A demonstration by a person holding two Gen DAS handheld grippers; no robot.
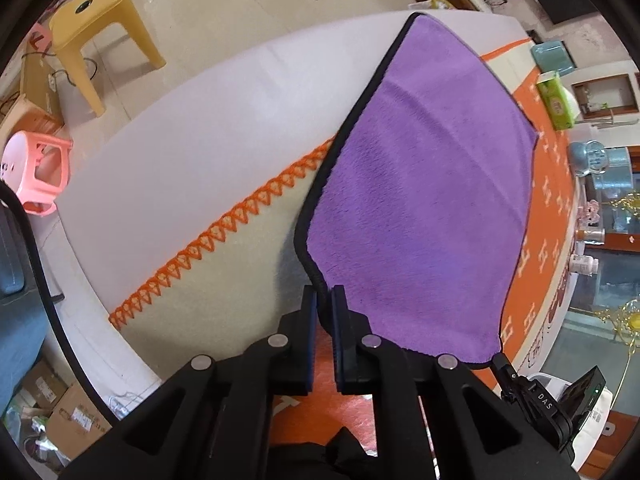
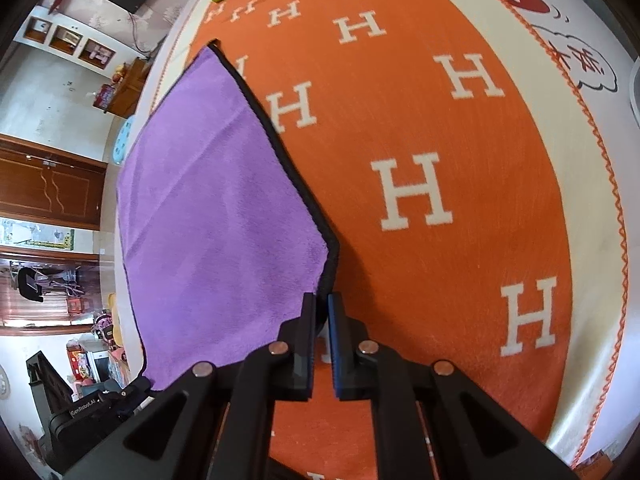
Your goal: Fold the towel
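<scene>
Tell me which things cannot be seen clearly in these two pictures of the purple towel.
- Left wrist view: the near edge of the towel lies behind the left gripper, so how deep its jaws bite is hidden.
- Right wrist view: the towel's underside faces away, and the right gripper covers its pinched corner.
- Left wrist view: the label on the green tissue pack is too small to read.
- Both views: the blanket is cut off by the image rim.

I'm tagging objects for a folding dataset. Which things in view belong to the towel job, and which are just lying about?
Part of the job:
purple towel
left tongs, shut on a near corner
right tongs, shut on the other near corner

Just lying about:
green tissue pack
yellow stool
pink stool
orange H-patterned cloth underneath
</scene>
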